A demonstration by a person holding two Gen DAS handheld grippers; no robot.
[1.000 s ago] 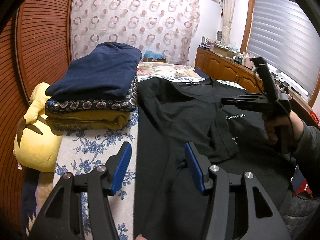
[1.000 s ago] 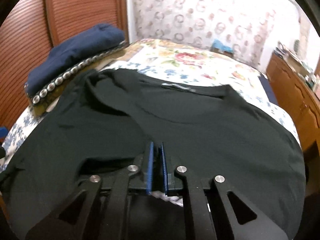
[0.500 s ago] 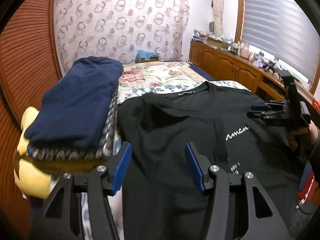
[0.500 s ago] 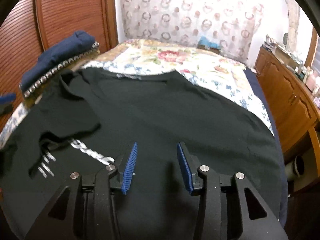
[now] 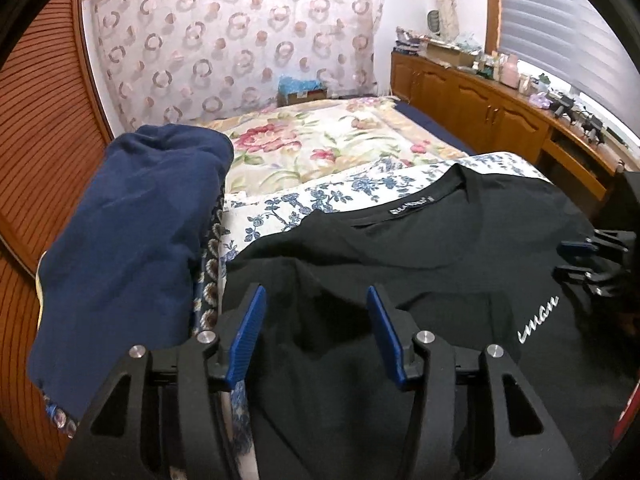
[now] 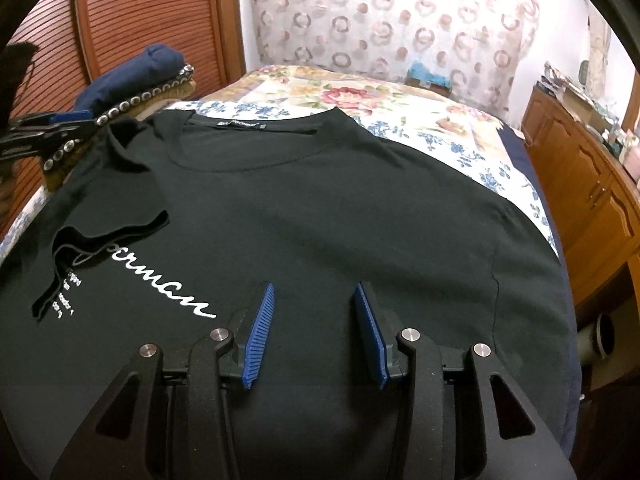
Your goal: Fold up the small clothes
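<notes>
Sitting on the far left of the bed is a pile of folded clothes point(image 5: 132, 240) with a dark blue one on top. Next to it, the left gripper point(image 5: 316, 332) hangs over the black T-shirt point(image 6: 320, 216), its blue fingers wide apart and holding nothing. That shirt lies spread on the flowery bedspread point(image 5: 320, 148), one sleeve folded in, and the right gripper point(image 6: 312, 332) floats above it, open and empty too.

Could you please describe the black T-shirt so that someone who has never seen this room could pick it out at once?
Start from the bed with its floral cover. The black T-shirt lies spread across the near end, collar toward the curtain, one sleeve folded in over the chest. Unlike the folded navy garment stacked beside it, it is unfolded and carries white script lettering.
</notes>
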